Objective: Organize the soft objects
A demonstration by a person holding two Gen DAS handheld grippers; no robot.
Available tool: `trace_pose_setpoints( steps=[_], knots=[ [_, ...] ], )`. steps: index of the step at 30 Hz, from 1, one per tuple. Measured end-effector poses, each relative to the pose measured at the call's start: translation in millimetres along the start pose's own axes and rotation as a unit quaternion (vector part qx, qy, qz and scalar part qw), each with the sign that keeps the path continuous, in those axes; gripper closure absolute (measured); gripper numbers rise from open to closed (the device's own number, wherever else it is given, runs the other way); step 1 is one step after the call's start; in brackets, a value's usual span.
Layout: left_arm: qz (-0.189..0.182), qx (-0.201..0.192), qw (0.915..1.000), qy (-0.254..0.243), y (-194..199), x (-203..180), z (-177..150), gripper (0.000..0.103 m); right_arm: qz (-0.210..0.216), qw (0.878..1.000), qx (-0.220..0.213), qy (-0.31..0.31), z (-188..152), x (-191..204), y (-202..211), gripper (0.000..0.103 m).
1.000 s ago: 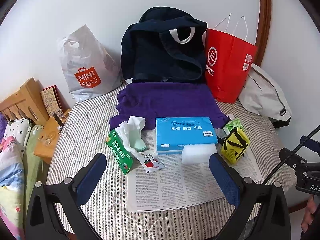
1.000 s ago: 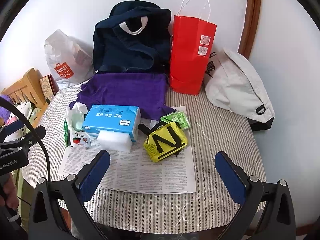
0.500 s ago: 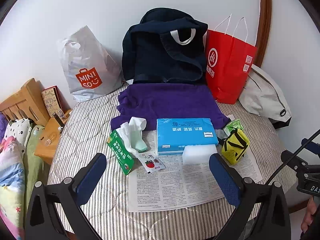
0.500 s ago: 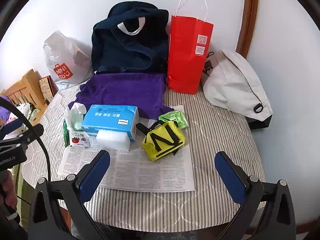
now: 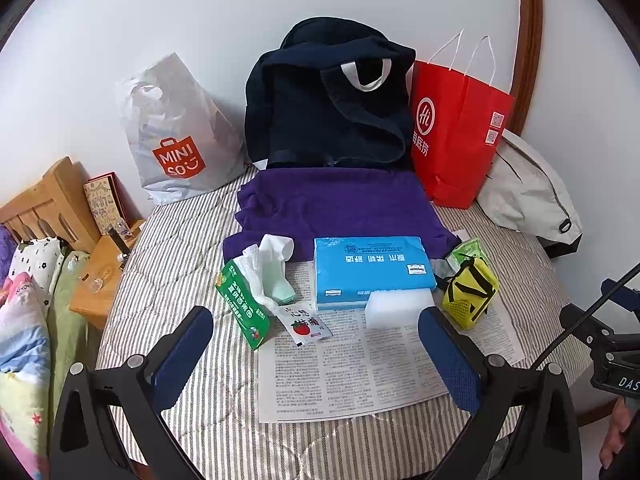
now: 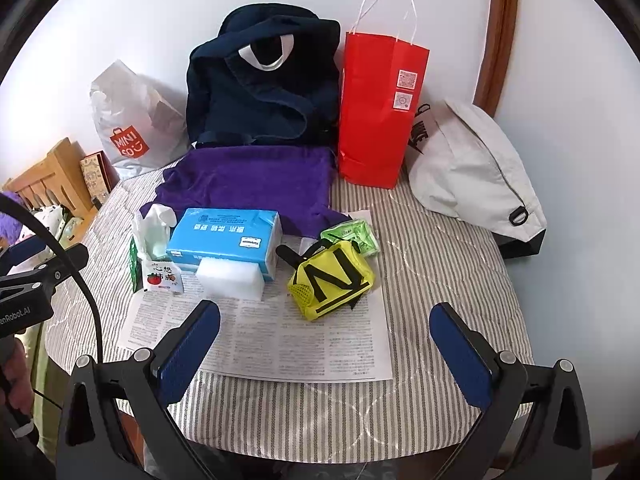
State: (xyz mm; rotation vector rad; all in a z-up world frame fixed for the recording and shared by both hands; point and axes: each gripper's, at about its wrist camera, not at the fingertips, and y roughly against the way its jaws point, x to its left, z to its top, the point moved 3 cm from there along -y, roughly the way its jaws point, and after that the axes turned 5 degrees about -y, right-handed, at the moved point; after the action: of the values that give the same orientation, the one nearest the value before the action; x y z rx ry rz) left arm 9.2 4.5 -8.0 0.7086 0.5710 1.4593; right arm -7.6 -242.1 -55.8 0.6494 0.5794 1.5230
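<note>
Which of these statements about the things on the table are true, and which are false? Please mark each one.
1. The white sponge lies against the front of the blue tissue box. True.
2. The red bag lies flat on its side. False: it stands upright at the wall.
3. Both hand-held grippers, left and right, are open and hold nothing. True.
4. The yellow pouch sits on the purple towel. False: it rests on the newspaper.
5. The left hand-held gripper grips the sponge. False: it touches nothing.

White plastic bag [image 5: 176, 136] is showing "MINISO"; red paper bag [image 5: 456, 136] is showing "Hi"; black device [image 6: 20, 308] is reading "enRobot.AI".
</note>
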Motion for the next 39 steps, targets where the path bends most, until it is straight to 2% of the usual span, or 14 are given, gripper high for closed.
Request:
trace_pose_setpoints(
  steps=[30,39],
  knots=[
    [-0.007,-0.006,1.0,-0.002,3.0,-3.0,0.1,0.0,0.001,1.0,-0.01,-0.009,0.8,-7.2,5.4,0.0],
    [-0.016,0.003,0.9999,-0.003,-13.6,-3.2,-5.1,0.0,0.006,1.0,-0.001,-0.012,-4.8,-9.8,-4.5,0.0]
  ],
)
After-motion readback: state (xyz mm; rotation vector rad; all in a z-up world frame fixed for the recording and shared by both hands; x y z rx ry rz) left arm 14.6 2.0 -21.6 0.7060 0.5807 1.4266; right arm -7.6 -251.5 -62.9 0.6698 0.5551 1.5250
